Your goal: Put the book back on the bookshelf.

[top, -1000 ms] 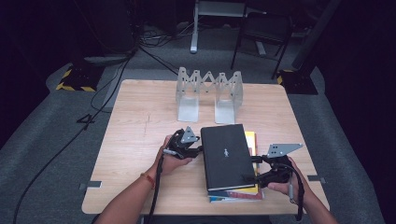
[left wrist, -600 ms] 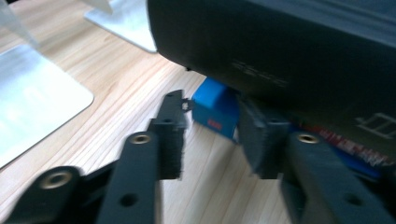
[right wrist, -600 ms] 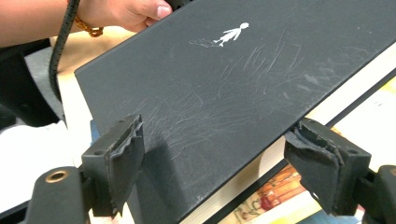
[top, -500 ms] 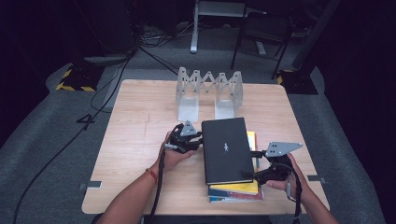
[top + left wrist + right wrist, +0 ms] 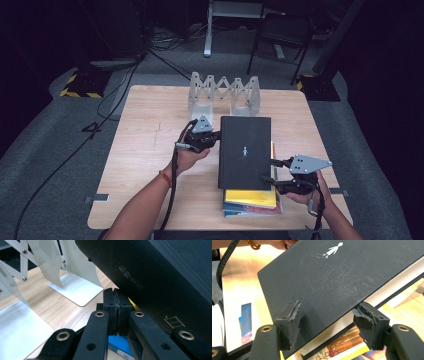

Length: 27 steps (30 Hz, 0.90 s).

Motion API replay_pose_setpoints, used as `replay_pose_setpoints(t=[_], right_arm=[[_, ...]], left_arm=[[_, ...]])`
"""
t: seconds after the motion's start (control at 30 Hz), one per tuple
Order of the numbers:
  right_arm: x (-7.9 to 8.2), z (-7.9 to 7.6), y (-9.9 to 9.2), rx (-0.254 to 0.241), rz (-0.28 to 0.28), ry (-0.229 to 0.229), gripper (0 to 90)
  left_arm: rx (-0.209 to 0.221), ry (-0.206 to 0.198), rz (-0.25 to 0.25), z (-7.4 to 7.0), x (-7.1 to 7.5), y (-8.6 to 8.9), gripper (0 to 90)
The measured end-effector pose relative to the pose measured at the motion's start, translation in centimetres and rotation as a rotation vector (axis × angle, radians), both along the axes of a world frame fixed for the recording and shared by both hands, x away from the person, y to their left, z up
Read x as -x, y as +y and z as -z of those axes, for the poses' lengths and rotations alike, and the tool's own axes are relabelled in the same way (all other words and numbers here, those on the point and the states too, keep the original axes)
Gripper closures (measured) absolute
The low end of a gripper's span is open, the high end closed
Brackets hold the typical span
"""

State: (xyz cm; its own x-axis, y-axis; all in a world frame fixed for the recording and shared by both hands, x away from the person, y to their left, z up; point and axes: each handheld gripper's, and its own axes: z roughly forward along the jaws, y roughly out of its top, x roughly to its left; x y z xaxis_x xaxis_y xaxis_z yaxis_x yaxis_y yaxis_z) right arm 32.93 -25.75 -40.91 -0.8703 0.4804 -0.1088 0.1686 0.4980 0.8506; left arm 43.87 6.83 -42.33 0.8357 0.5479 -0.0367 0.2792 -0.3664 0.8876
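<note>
A black hardcover book [image 5: 245, 150] with a small white figure on its cover lies tilted over a stack of books [image 5: 250, 200]. My left gripper [image 5: 212, 140] is at the book's left edge. In the left gripper view this gripper [image 5: 117, 312] has just closed pad to pad with nothing between, right under the book's spine [image 5: 162, 272]. My right gripper [image 5: 274, 172] is at the book's near right corner. In the right gripper view its jaws [image 5: 329, 315] have just been closing, one pad on the cover [image 5: 342, 277], the other under the page edge.
A folding metal bookstand [image 5: 223, 92] with flat base plates [image 5: 72, 287] stands at the table's far middle. Bare wooden tabletop [image 5: 150, 130] stretches to the left. Cables and a chair are on the floor beyond the table.
The black book has shifted away from me and its left side has risen. My left gripper went up and forward along that edge and shut. The right jaws narrowed around the book's corner.
</note>
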Motion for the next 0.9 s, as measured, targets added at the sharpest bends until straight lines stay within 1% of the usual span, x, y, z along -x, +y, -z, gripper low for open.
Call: replay_pose_setpoints(t=[0.07,0.13,0.2,0.27,0.3,0.33,0.37,0.4,0.43,0.53,0.67,0.73,0.9], right_arm=[[0.0,0.0,0.0,0.003,0.000,-0.010,39.6],[0.1,-0.1,0.0,0.009,0.001,-0.022,40.0],[0.1,-0.2,-0.1,0.015,0.010,-0.040,42.5],[0.1,-0.3,-0.1,0.017,0.020,-0.062,44.8],[0.0,-0.4,-0.2,0.019,0.024,-0.068,45.4],[0.0,-0.5,-0.2,0.024,0.028,-0.084,46.5],[0.0,-0.6,-0.2,0.022,0.027,-0.099,48.6],[0.0,-0.7,-0.3,0.019,0.032,-0.105,49.8],[0.0,-0.7,-0.3,0.019,0.032,-0.105,49.8],[0.1,-0.9,-0.4,0.032,0.043,-0.133,52.5],[0.2,-1.0,-0.6,0.035,0.038,-0.138,55.5],[0.4,-1.0,-0.7,0.028,0.040,-0.142,57.5],[1.2,-1.1,-0.9,0.029,0.035,-0.166,63.3]], left_arm=[[0.015,0.019,0.004,-0.2,-0.1,0.0,88.5],[0.013,0.003,0.007,-0.5,-0.1,-0.1,88.7],[0.040,0.006,0.011,-0.9,-0.2,0.0,88.7],[0.036,-0.014,0.011,-1.5,-0.1,-0.2,88.7],[0.041,-0.019,0.013,-1.9,-0.1,-0.3,88.7],[0.041,-0.019,0.013,-1.9,-0.1,-0.3,88.7],[0.023,-0.043,0.011,-2.6,-0.1,-0.6,88.7],[0.023,-0.048,0.009,-3.0,0.0,-0.8,88.7],[0.023,-0.048,0.009,-3.0,0.0,-0.8,88.7],[0.012,-0.053,0.017,-3.6,0.1,-0.9,88.7],[-0.007,-0.061,0.025,-4.1,0.4,-0.9,88.7],[-0.014,-0.077,0.035,-4.3,0.8,-0.9,88.5],[0.003,-0.090,0.058,-4.9,1.5,-0.9,87.9]])
